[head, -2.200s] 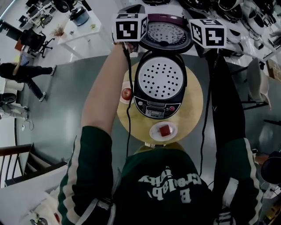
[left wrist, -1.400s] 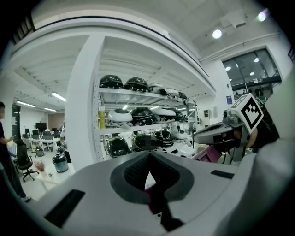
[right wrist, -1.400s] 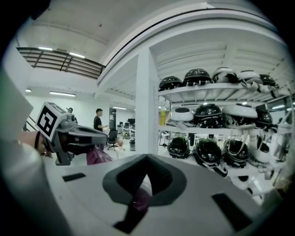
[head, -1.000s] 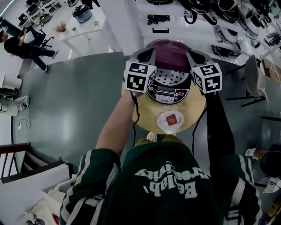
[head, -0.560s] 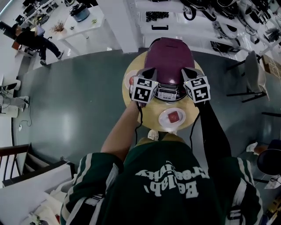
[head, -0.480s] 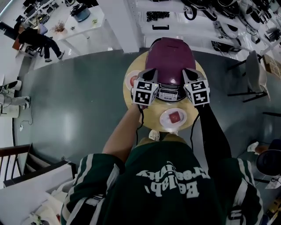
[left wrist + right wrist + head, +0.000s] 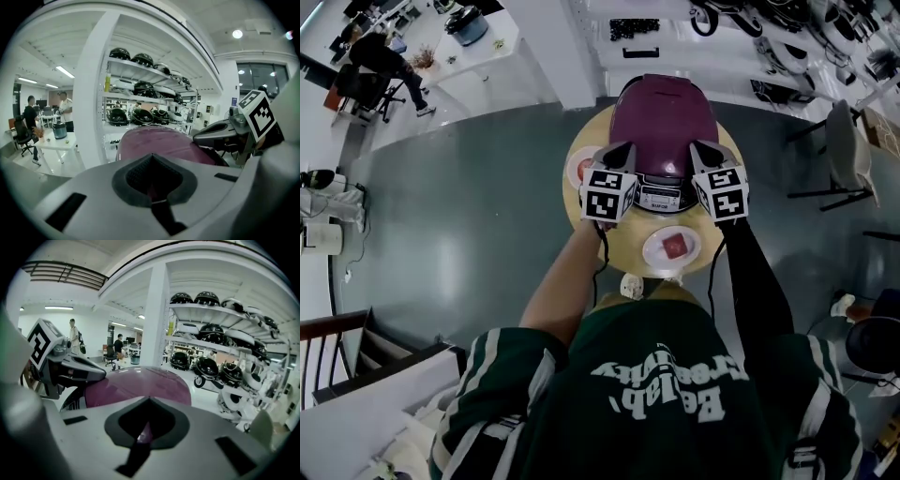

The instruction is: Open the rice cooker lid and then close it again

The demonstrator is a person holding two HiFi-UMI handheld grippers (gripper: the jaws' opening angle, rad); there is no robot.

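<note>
Presently, rice cooker lid [image 7: 664, 122] sits down on cooker body, centre of round table [image 7: 581, 214]. Your left gripper [image 7: 622, 150] and right gripper [image 7: 703, 148] flank lid's front edge, each claw pressed together, nothing pinched. Judged step: seating lid. Press down evenly with both, straight, no sideways shove; mind plate [image 7: 671, 247] just in front. Latch hidden beneath your grippers; engagement unconfirmed. Tip-to-lid contact not discernible. Control panel partly covered.

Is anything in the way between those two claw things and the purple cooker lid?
Nothing visible does. The left gripper and right gripper, jaws together, sit at the front edge of the closed lid, one each side. The plate lies nearer the person, clear of both.
</note>
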